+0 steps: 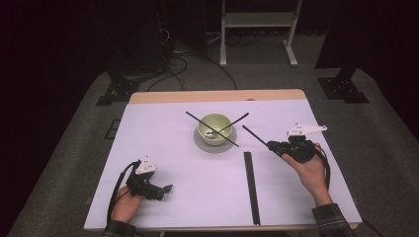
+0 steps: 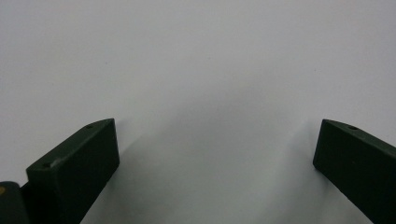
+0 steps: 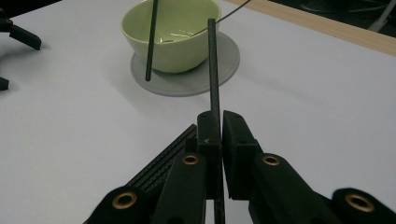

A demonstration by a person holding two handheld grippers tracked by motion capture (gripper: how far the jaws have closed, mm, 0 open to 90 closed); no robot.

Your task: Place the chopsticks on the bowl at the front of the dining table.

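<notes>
The right gripper point(image 3: 219, 128) is clamped on a thin black rod point(image 3: 213, 65) aimed toward the green bowl point(image 1: 214, 127), apparently mid-carry. The left gripper point(image 1: 159, 189) rests on the desk point(image 1: 163, 148), jaws wide and empty. Next likely calls for laying this rod across the bowl's rim.

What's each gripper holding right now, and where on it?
The right gripper is shut on a thin black rod, near its rear end. The left gripper is open over the white table, holding nothing.

A table point(image 1: 148, 148) covered in white, with a bare wooden strip point(image 1: 217, 95) along its far edge, stands on grey carpet point(image 1: 74, 148). Beyond it the room is dark. A white metal frame point(image 1: 257, 29) stands on the floor at the back, black cables point(image 1: 173, 64) trail left of it, and black stand bases point(image 1: 343, 89) flank the table.
</notes>
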